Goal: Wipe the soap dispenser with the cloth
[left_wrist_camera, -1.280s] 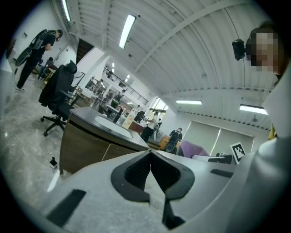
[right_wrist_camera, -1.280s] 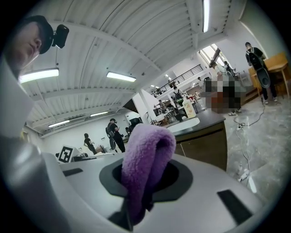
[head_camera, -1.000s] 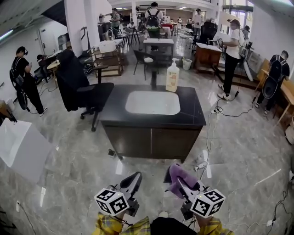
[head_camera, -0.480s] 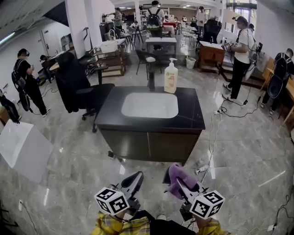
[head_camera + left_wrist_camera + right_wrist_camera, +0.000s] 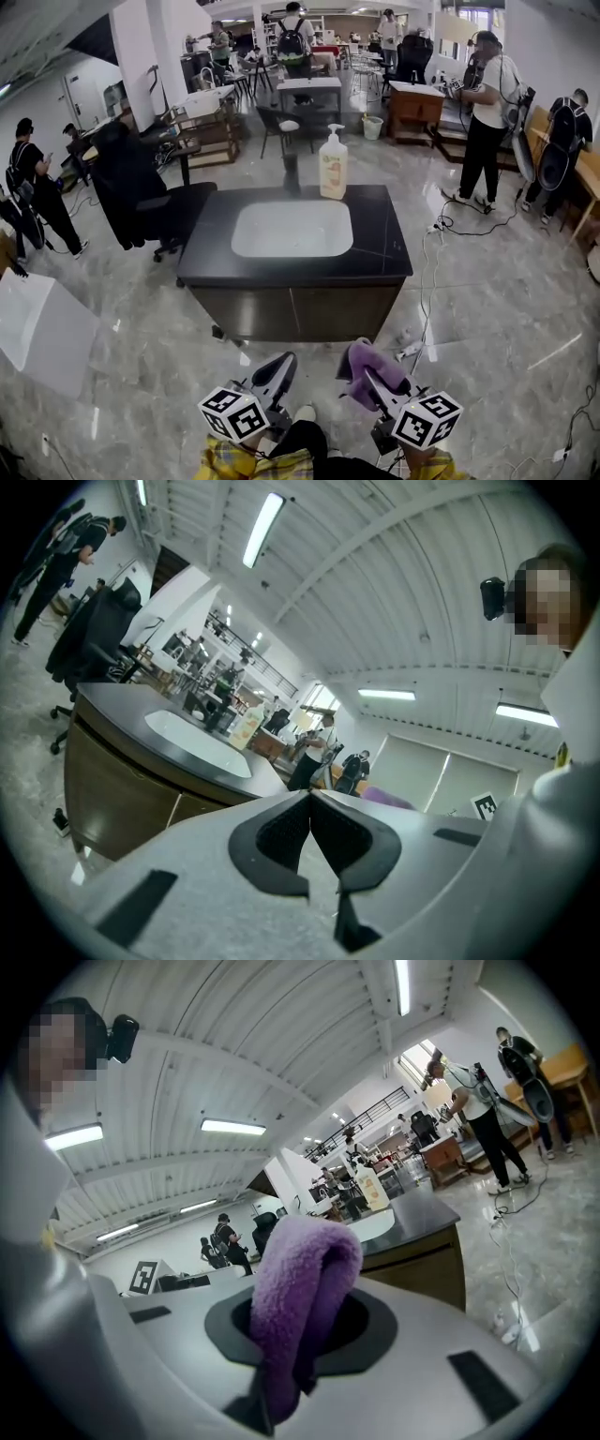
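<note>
Purple cloth point(image 5: 305, 1274) clamped in our right tongs point(image 5: 364, 373); left tongs point(image 5: 309, 797) closed, empty; upright soap dispenser point(image 5: 332, 165) well ahead, seemingly nearer our right.

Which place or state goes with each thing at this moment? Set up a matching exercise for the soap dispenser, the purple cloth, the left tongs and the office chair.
Things:
1. soap dispenser
2. purple cloth
3. left tongs
4. office chair

Places or states:
A. shut, with nothing between them
B. on the floor, left of the counter in the head view
C. upright at the far edge of the dark counter
D. clamped in the right tongs

Pairs: 1-C, 2-D, 3-A, 4-B
</note>
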A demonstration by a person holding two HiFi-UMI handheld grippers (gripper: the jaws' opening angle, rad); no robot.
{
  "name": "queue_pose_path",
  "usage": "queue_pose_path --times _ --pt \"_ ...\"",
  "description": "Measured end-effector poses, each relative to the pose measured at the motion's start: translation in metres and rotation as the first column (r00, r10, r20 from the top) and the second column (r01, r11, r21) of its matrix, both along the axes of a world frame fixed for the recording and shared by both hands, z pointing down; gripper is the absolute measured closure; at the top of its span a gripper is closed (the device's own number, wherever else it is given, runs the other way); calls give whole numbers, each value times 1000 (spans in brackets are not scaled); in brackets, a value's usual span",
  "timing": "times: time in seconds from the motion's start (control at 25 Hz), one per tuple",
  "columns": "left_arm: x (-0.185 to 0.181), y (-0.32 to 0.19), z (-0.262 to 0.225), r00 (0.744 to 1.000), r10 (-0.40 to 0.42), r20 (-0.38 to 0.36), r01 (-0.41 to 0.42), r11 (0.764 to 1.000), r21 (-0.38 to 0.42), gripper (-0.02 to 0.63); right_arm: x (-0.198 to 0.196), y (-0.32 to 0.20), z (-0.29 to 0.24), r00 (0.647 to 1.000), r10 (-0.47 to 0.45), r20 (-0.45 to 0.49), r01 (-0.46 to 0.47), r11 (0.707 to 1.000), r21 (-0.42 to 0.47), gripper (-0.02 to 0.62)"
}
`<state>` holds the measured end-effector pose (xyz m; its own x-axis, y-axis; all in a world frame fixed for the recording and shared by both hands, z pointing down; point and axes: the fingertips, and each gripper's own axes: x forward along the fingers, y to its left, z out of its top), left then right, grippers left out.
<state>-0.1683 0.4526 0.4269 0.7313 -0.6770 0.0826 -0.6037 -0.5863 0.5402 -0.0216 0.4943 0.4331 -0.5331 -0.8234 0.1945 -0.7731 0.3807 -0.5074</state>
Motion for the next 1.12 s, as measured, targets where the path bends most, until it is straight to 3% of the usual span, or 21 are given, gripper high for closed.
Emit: queue_pose_path --times 0.16,0.44,1.12 --pt "1 -39 -1 999 37 -22 -37 999 8 600 -3 -33 -3 1000 24 -9 -24 1000 11 528" --pt "-5 -101 -1 996 83 9 -84 996 35 600 -14 -93 -5 999 47 -25 -47 999 9 528" --pt "-55 -204 26 992 127 21 -126 992 -31 600 -67 -197 10 997 60 -54 -62 998 -34 528"
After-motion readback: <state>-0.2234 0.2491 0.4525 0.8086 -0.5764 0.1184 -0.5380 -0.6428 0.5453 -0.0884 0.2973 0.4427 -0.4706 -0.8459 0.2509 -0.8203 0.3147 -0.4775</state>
